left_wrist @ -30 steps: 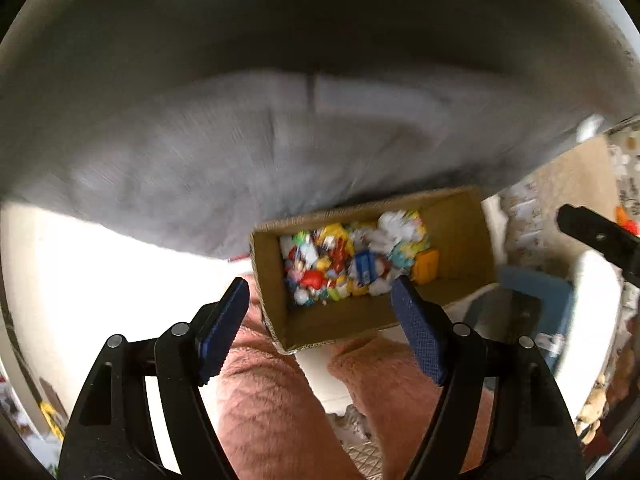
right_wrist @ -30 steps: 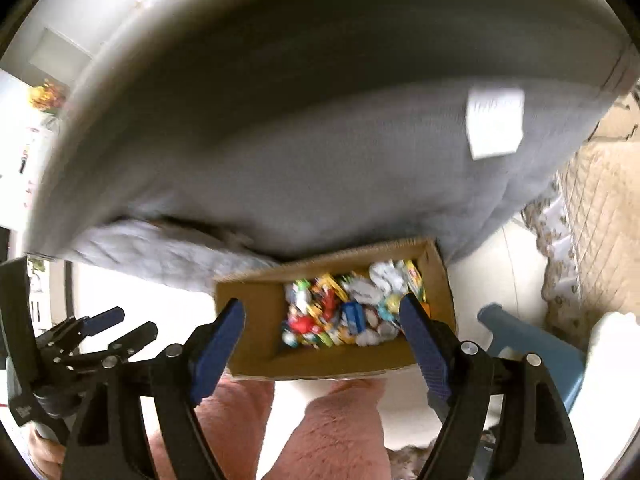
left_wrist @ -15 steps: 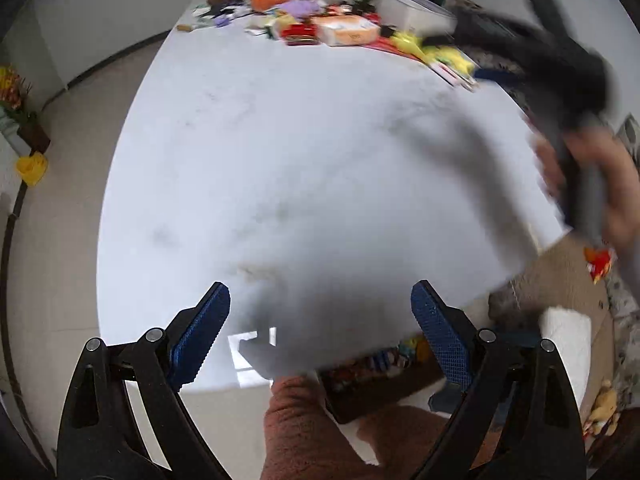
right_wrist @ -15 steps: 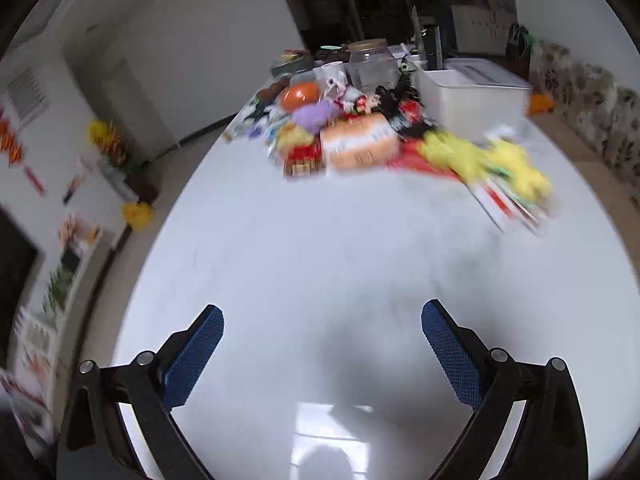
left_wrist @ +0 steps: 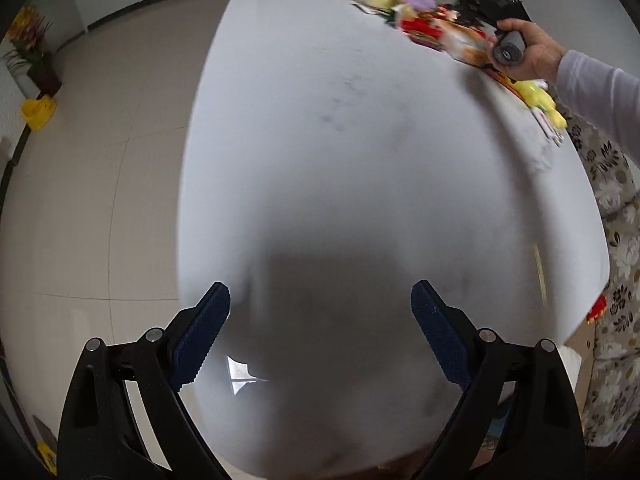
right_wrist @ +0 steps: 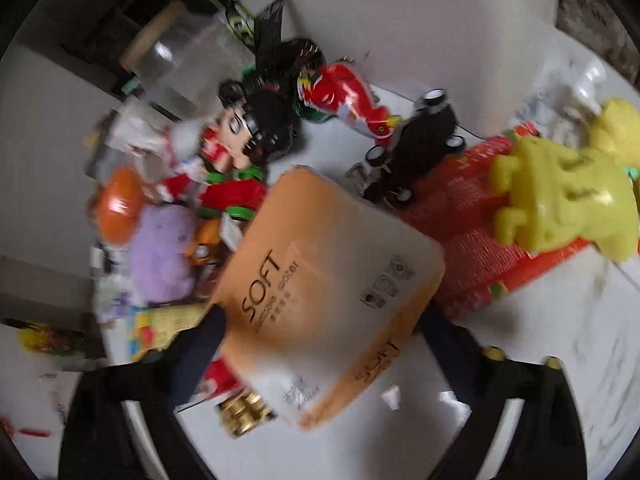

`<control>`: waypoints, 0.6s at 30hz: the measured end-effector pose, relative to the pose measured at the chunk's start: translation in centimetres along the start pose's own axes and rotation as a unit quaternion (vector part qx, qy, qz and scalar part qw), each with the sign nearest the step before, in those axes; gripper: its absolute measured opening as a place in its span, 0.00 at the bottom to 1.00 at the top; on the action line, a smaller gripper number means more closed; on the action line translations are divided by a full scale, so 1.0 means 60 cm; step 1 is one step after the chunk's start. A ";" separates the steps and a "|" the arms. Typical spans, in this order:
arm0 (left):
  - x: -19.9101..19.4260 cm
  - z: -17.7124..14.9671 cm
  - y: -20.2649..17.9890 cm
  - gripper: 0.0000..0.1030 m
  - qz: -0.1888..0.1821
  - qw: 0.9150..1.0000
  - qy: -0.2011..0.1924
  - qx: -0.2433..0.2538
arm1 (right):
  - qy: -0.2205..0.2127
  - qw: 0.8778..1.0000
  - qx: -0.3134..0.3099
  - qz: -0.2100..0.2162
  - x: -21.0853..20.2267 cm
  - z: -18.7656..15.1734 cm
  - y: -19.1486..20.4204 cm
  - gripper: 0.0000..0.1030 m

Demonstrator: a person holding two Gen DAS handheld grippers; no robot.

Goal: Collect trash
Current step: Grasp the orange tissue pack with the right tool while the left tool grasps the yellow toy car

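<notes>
Trash here looks to be the orange tissue pack printed "SOFT", the biggest loose item in the pile at the far end of the surface. We can't be certain it's the target; that's our read from where the right gripper is aimed.

Step in hand, as we judge it: reach and line up for a pick, nothing grasped yet.

- Surface: white, large, mostly bare near us, clutter only along the far edge. Left gripper hangs over the bare part, jaws wide apart, nothing between them, well apart from the pile.
- Tissue pack: lies tilted, resting on the clutter. In the right wrist view it sits between the right jaws, which stand wide apart on either side. Left jaw tip is at the pack's near-left corner; whether it touches, we can't tell through the blur.
- Around it: purple plush to its left, red packet to its right, doll and black toy car behind, gold coins at its near edge.
- Right hand shows in the left view, up at the pile.

Next move calls for: advance slightly, centre the pack, close across its short side. It's soft, so we expect it to squash; the coins could get caught.
</notes>
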State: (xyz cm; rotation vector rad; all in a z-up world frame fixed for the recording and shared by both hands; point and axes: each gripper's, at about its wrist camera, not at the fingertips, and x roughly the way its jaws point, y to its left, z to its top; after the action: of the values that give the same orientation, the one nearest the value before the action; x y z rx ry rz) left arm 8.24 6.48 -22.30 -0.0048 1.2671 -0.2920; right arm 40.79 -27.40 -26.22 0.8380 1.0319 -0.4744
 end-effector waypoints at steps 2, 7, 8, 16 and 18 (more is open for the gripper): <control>0.006 0.020 0.010 0.87 -0.005 1.000 -0.001 0.004 | -0.017 1.000 -0.018 0.007 -0.007 0.000 0.012 0.44; 0.024 0.088 -0.007 0.87 -0.025 0.999 -0.016 0.045 | -0.036 0.996 -0.052 0.057 -0.087 -0.010 -0.008 0.26; 0.033 0.110 -0.021 0.87 -0.029 0.997 -0.021 0.063 | -0.042 0.995 -0.063 0.069 -0.115 -0.016 -0.018 0.26; 0.131 0.314 -0.181 0.87 -0.066 0.987 -0.061 0.131 | -0.087 0.985 -0.090 0.120 -0.335 -0.119 -0.151 0.26; 0.160 0.366 -0.220 0.87 -0.057 0.987 -0.073 0.131 | -0.094 0.984 -0.083 0.124 -0.373 -0.151 -0.179 0.26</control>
State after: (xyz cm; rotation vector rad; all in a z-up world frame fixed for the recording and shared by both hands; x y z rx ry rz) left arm 28.61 -11.76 -22.49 0.1248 1.0774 -0.5459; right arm 18.08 -27.50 -12.71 0.7446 0.7688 -0.2469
